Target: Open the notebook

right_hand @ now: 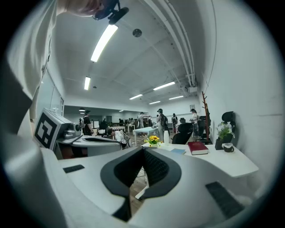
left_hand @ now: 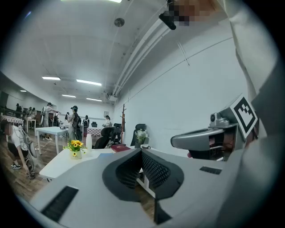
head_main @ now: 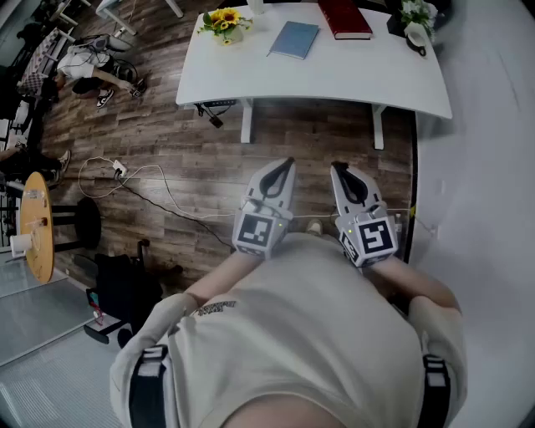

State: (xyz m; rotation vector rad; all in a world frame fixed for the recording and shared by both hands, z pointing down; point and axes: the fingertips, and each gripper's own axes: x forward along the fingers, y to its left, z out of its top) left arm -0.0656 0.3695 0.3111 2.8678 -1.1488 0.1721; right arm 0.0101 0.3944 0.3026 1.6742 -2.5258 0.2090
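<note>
In the head view, the left gripper (head_main: 287, 164) and right gripper (head_main: 338, 167) are held side by side near the person's chest. They are well apart from the white table (head_main: 351, 75), where the blue notebook (head_main: 294, 39) lies closed beside a red book (head_main: 344, 18). In the left gripper view, the jaws are seen pressed together with nothing between them. In the right gripper view, the jaws are likewise closed and empty.
</note>
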